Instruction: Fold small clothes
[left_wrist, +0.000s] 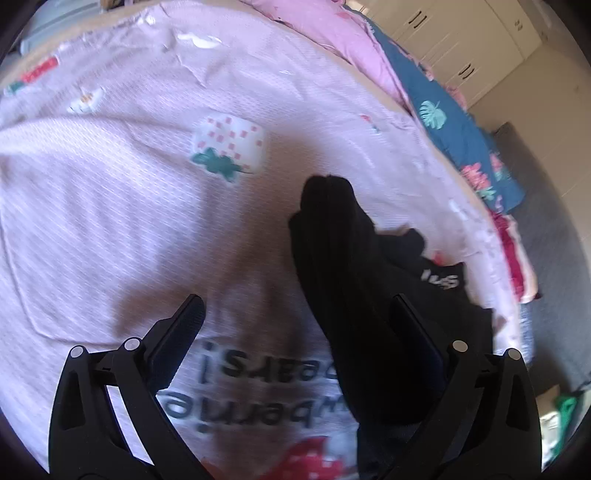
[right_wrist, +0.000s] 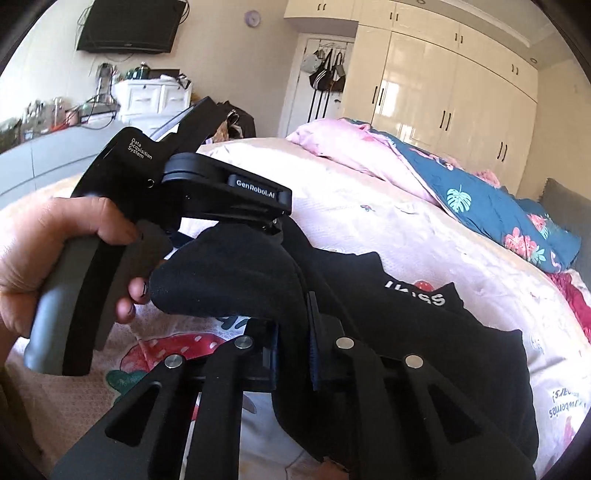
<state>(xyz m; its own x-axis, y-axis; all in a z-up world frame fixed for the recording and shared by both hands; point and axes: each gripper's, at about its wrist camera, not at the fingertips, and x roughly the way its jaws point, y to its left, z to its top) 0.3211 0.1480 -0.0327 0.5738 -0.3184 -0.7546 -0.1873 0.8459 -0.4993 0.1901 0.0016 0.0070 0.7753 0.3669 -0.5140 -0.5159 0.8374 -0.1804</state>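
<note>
**Black garment pinched over the bed**

While the black garment (right_wrist: 424, 332) drapes ahead of the right gripper (right_wrist: 293, 354), that gripper's jaws pinch a fold of it. The left gripper (left_wrist: 295, 328) stands spread, cloth against its right finger, above the pink blanket (left_wrist: 110, 221).

Right claw (right_wrist: 293, 354), jaws nearly together, pinching black garment (right_wrist: 424, 332) w/ white lettering, spread on pink bedspread (right_wrist: 406, 229). Left claw (right_wrist: 275, 227), held by hand (right_wrist: 40, 258), at garment's raised fold. Wardrobe (right_wrist: 436, 96) behind.
</note>
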